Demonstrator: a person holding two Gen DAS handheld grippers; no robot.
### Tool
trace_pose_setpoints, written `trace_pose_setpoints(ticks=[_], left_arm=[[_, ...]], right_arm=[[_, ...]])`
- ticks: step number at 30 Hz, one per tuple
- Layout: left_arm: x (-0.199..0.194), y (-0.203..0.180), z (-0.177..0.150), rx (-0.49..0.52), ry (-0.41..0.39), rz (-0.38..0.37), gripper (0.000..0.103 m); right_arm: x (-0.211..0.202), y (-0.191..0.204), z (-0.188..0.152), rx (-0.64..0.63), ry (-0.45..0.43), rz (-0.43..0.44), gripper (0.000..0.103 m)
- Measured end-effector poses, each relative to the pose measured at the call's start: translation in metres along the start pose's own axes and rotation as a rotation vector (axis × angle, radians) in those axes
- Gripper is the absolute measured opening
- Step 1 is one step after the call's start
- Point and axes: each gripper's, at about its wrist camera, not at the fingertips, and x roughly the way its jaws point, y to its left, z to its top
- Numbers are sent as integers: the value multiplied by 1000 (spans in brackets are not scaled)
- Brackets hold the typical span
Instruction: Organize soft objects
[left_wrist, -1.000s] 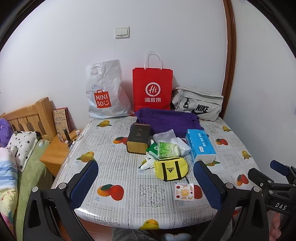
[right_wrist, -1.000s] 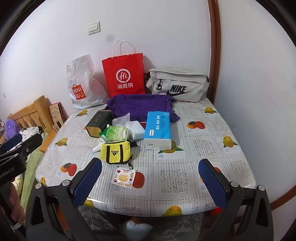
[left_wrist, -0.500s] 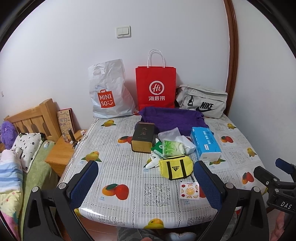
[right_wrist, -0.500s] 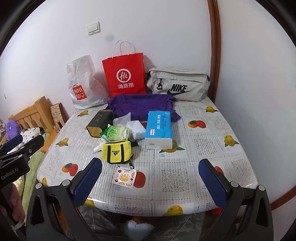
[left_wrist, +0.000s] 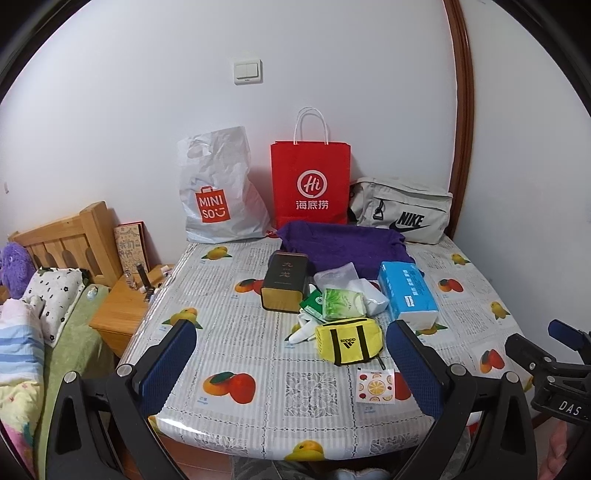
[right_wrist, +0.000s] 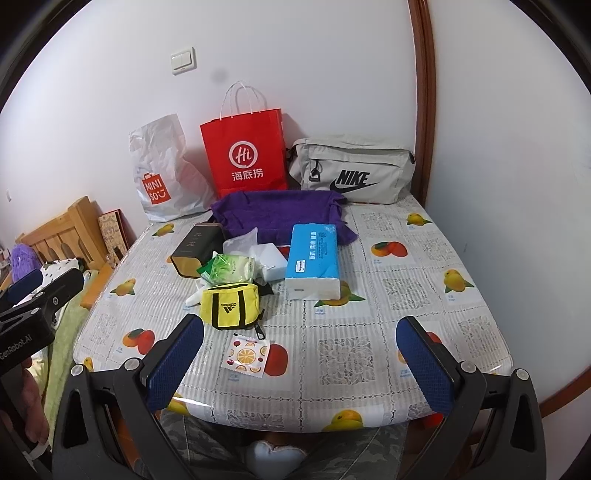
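A heap of soft things lies mid-table: a yellow Adidas pouch, a green tissue pack, white packets, a blue tissue pack and a purple cloth. A fruit-print sachet lies in front. My left gripper is open and empty above the near table edge. My right gripper is open and empty, to the right of the left one.
A dark tin box stands left of the heap. At the back wall stand a white Miniso bag, a red paper bag and a grey Nike bag. A bed and wooden nightstand are left of the table.
The left view has risen and shifted, so the table sits lower and further right in it. The right view has barely moved. Both grippers stay open. No object has moved.
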Motion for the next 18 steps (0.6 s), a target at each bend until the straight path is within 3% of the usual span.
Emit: trace_pose_setpoints(ticks=[18], left_arm=[[-4, 2, 3, 3, -5, 5, 103]], right_arm=[[-1, -1, 2, -1, 3, 10, 103]])
